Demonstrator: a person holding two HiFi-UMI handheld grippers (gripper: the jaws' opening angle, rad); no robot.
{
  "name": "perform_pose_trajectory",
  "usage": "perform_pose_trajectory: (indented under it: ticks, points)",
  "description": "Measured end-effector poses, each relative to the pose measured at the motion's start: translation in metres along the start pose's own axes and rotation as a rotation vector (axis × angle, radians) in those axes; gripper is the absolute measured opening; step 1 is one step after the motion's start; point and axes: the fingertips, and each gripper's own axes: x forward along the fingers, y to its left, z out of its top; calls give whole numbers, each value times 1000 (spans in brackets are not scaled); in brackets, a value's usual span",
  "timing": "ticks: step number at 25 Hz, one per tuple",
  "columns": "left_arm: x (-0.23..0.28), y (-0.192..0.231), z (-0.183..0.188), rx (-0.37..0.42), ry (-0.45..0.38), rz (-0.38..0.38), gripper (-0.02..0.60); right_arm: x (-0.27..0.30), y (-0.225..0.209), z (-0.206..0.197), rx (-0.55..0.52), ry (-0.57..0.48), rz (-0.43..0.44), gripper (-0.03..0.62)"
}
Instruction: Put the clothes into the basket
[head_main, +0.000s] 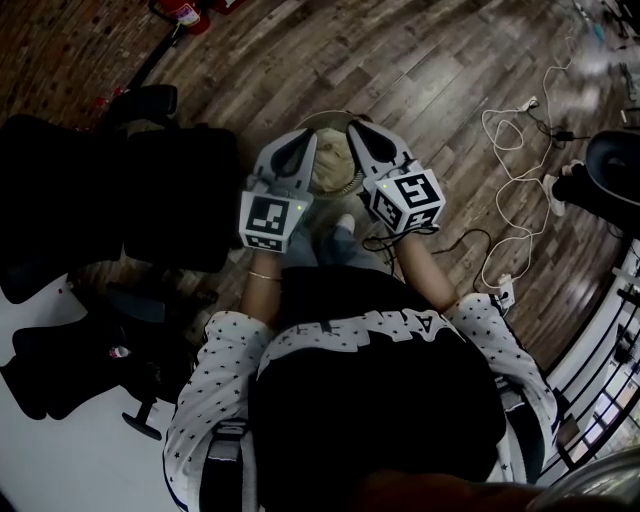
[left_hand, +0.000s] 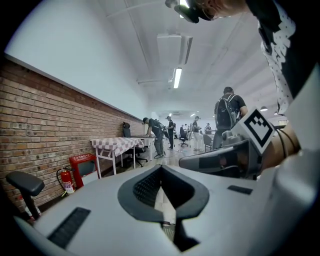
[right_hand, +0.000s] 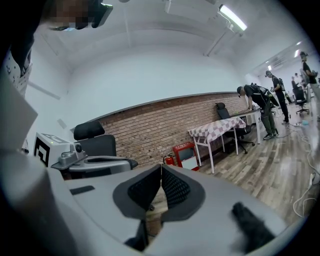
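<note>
Far left, head view only: black office chairs (head_main: 120, 190) on the wood floor.

Next, left gripper (head_main: 303, 140), angled inward over the basket (head_main: 352, 183). Own view (left_hand: 161, 168): fingers closed tip to tip, nothing gripped. Also only in that view: brick wall (left_hand: 45, 130), fire extinguisher (left_hand: 64, 179), checkered table (left_hand: 117, 144), people standing far down the room. Right gripper (left_hand: 225, 160) alongside at the right edge.

Centre, plain only from above: pale beige cloth (head_main: 330, 168) lying inside the basket, directly under and between the two grippers. From the gripper cameras, just a beige sliver of cloth (right_hand: 156, 200) below the closed tips.

Right of that, right gripper (head_main: 358, 130), tip close beside the left one. Own view (right_hand: 161, 167): fingers pressed fully together, empty. Same wall and table seen from the other side, left gripper (right_hand: 95, 162) at its left.

Far right, head view only: white cables (head_main: 510, 190) looped across the floor.
</note>
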Motion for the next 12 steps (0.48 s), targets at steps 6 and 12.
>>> perform_pose_trajectory:
  ticks: [6, 12]
  points:
    - [2, -3, 3, 11, 1, -3, 14, -1, -2, 3, 4, -4, 4, 29]
    - [3, -4, 4, 17, 0, -8, 14, -1, -3, 6, 0, -14, 9, 29]
